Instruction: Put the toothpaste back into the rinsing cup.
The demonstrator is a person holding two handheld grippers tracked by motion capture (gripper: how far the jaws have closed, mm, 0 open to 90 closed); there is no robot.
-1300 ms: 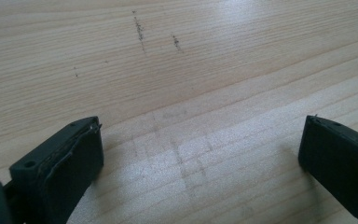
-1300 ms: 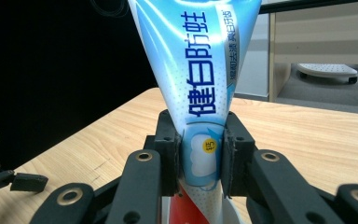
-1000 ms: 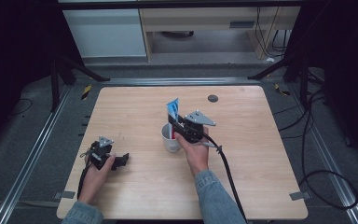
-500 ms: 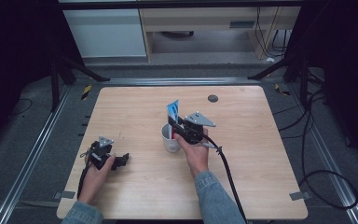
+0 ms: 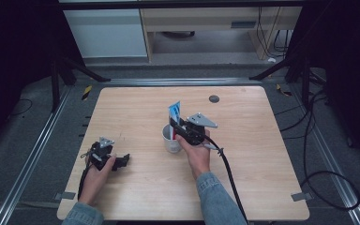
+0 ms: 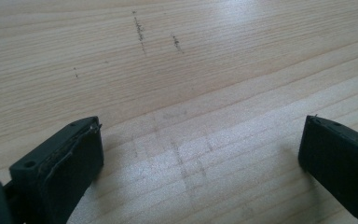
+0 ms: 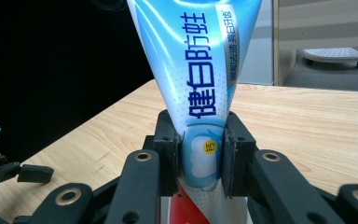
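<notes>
A blue and white toothpaste tube (image 5: 174,111) (image 7: 196,70) stands upright with its lower end in a white mug (image 5: 171,139) near the middle of the wooden table (image 5: 243,140). My right gripper (image 5: 177,129) (image 7: 199,156) is shut on the tube just above the mug's rim, both pads pressed to its sides. My left gripper (image 5: 122,162) (image 6: 200,154) rests low over bare wood at the table's left front, jaws wide apart with nothing between them.
A small dark round disc (image 5: 214,98) lies near the table's far edge. Black cables (image 5: 229,173) trail from the right gripper over the front edge. Metal rails (image 5: 33,145) and dark floor surround the table; shelving stands behind.
</notes>
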